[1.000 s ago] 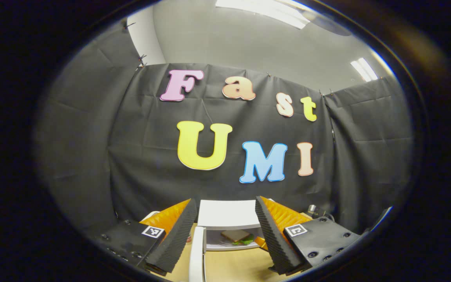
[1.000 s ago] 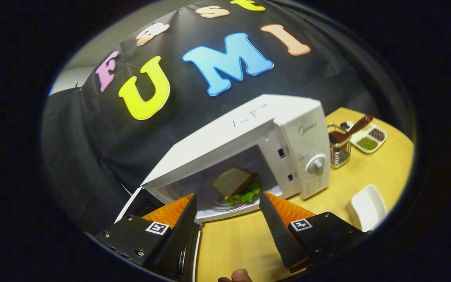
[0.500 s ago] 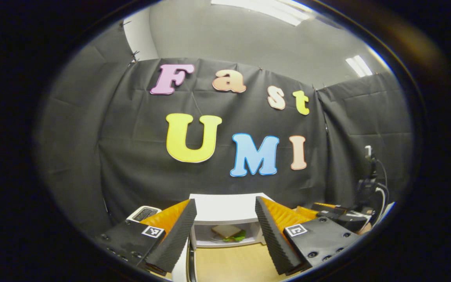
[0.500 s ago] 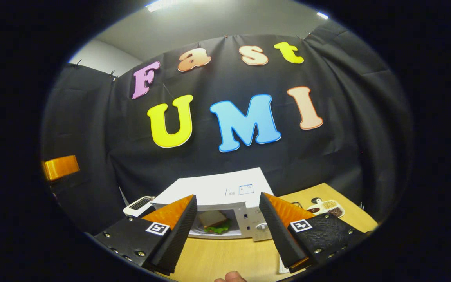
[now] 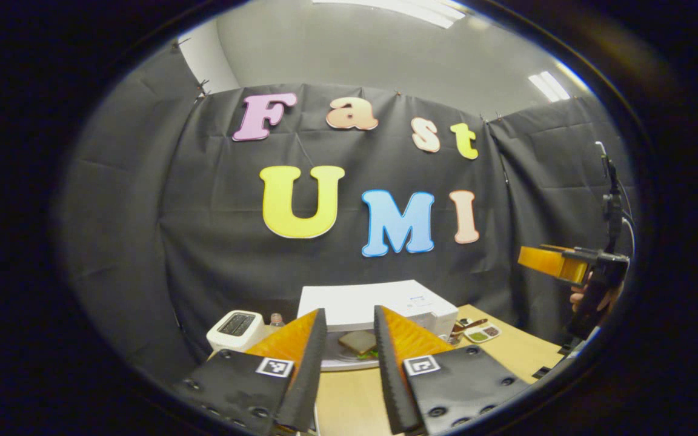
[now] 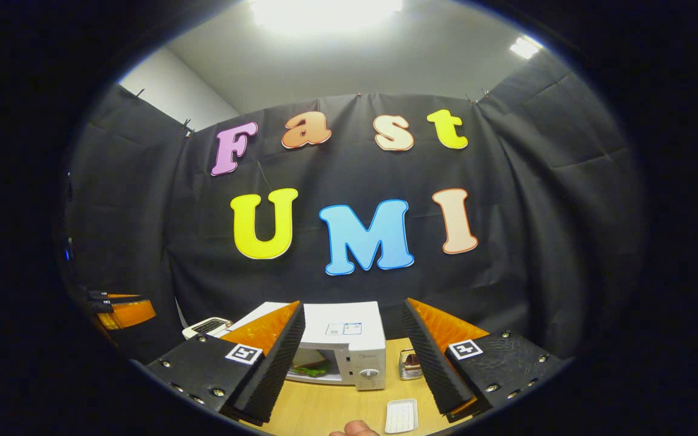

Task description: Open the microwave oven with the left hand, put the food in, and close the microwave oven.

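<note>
Both grippers are hanging empty above the near end of the wooden table [image 6: 325, 412], well back from the microwave oven [image 6: 349, 345]. Left gripper [image 5: 349, 369], in the left gripper view: its fingers are standing with a narrow gap between them, gripping nothing. Right gripper [image 6: 352, 363], in the right gripper view: its fingers are spread wide apart, also gripping nothing; it is appearing again at the right edge of the left gripper view, held by a hand [image 5: 591, 297].

Microwave oven: white, sitting on the table against the black cloth wall, its cavity lying open toward both cameras. Food: a sandwich [image 5: 358, 342] of bread and green lettuce is resting inside the cavity on a plate; in the right gripper view the lettuce is peeking out beside the left finger.

A white toaster [image 5: 235, 329] is standing to the left of the oven, with a small bottle [image 5: 275, 319] just behind it. To the oven's right, a metal holder [image 6: 411, 364] is standing near the control panel, a divided dish of seasonings [image 5: 482, 333] is lying farther right, and a white ridged tray [image 6: 402, 415] is lying on the table's near edge.
</note>
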A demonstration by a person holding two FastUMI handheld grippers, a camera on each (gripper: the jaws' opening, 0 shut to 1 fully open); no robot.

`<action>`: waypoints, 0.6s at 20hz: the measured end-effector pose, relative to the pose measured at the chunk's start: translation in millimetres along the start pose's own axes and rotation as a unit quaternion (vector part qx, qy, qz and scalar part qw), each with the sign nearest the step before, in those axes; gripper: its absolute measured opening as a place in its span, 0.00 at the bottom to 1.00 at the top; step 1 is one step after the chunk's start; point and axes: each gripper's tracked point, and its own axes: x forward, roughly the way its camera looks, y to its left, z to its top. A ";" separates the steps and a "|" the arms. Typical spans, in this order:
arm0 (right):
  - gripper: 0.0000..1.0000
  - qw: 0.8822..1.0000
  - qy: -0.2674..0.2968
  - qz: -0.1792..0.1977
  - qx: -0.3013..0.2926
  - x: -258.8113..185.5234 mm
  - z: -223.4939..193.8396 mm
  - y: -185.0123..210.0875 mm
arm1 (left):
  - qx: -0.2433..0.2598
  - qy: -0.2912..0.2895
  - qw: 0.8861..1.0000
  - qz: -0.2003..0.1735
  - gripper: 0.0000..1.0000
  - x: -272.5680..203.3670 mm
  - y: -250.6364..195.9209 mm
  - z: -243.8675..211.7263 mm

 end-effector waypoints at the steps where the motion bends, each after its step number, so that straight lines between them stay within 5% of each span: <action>1: 0.96 1.000 0.000 0.005 -0.003 -1.7 1.6 2.6 | 0.003 0.005 1.000 0.013 0.38 -5.7 8.4 -2.9; 3: 0.96 1.000 -0.004 0.015 -0.009 -1.9 5.7 5.5 | 0.007 0.015 1.000 0.019 0.08 -17.7 15.8 -8.6; 5: 0.96 1.000 -0.006 0.022 -0.007 -2.2 6.3 7.9 | 0.007 0.024 1.000 -0.005 0.07 -29.5 13.8 -19.6; 8: 0.96 0.999 -0.003 0.032 0.004 0.8 3.8 12.3 | 0.021 0.062 0.997 0.041 0.07 -49.2 62.6 -56.7; 12: 0.96 0.999 0.009 0.053 0.010 5.1 -5.7 13.7 | -0.028 0.098 0.991 0.086 0.07 -88.1 112.8 -107.6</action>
